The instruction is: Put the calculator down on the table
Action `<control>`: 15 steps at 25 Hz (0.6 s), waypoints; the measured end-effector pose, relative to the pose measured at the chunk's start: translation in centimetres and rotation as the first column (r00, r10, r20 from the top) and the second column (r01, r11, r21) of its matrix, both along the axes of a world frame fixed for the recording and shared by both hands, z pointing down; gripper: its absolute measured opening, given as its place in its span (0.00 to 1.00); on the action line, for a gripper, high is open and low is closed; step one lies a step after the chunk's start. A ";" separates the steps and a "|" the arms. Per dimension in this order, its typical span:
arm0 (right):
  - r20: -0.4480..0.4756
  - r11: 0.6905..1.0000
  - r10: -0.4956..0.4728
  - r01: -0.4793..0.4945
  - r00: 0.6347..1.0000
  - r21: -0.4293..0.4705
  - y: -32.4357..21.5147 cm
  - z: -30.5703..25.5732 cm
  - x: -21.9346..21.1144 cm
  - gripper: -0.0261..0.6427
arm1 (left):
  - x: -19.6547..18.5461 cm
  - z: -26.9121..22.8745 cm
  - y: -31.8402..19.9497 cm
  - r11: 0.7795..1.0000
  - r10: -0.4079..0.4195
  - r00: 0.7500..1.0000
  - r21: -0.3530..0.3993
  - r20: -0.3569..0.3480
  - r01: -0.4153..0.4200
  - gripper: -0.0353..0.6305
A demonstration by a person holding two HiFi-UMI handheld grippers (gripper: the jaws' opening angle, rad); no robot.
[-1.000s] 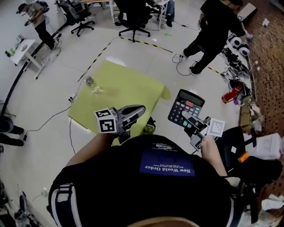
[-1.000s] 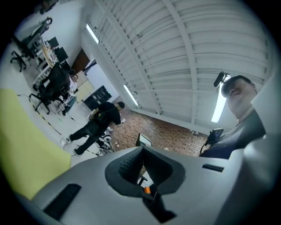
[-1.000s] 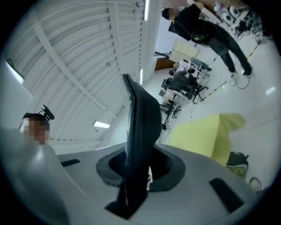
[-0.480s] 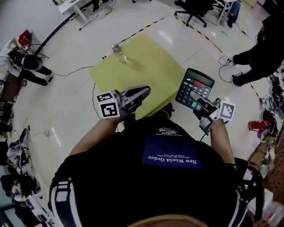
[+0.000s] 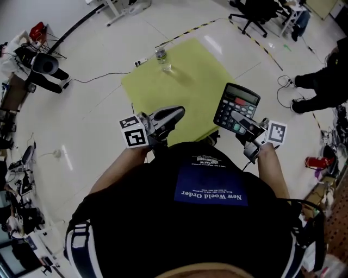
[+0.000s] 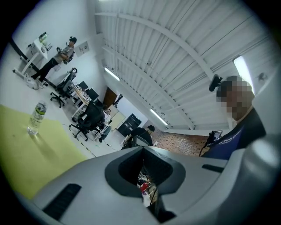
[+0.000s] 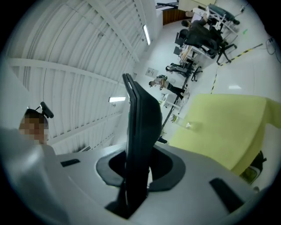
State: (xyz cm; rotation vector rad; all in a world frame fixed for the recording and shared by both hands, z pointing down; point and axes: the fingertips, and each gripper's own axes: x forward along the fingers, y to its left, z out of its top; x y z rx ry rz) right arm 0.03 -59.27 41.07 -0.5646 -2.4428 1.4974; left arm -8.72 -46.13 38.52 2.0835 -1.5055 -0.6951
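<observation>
A black calculator (image 5: 236,108) hangs in the air off the right edge of the yellow-green table (image 5: 185,87). My right gripper (image 5: 241,122) is shut on its near end. In the right gripper view the calculator (image 7: 140,132) stands edge-on between the jaws, with the table (image 7: 219,127) beyond to the right. My left gripper (image 5: 166,115) hovers over the table's near edge, shut and holding nothing. In the left gripper view its jaws meet (image 6: 142,151) and the table (image 6: 26,154) lies to the left.
A clear water bottle (image 5: 162,58) stands at the table's far side, also seen as the bottle (image 6: 36,117). A person in black (image 5: 326,81) stands on the floor at right. An office chair (image 5: 255,8) and striped floor tape (image 5: 261,43) lie beyond.
The person has turned toward the table, which now lies ahead. Both grippers swung round with the turn. The calculator stays gripped in the right gripper.
</observation>
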 end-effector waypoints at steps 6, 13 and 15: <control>-0.002 0.998 0.053 -0.053 0.999 0.023 1.8 -1.1 -2.9 0.13 | -3.2 -0.8 1.7 0.999 0.039 0.998 0.018 0.054 -0.040 0.06; -0.015 0.995 0.056 -0.054 0.998 0.078 4.6 -1.9 -10.0 0.13 | -9.8 -1.4 4.2 0.998 0.038 0.992 0.043 0.122 -0.043 0.06; -0.018 0.996 0.044 -0.042 0.999 0.080 4.8 -2.3 -11.3 0.13 | -11.2 -1.6 4.1 0.998 0.022 0.989 0.047 0.147 -0.029 0.06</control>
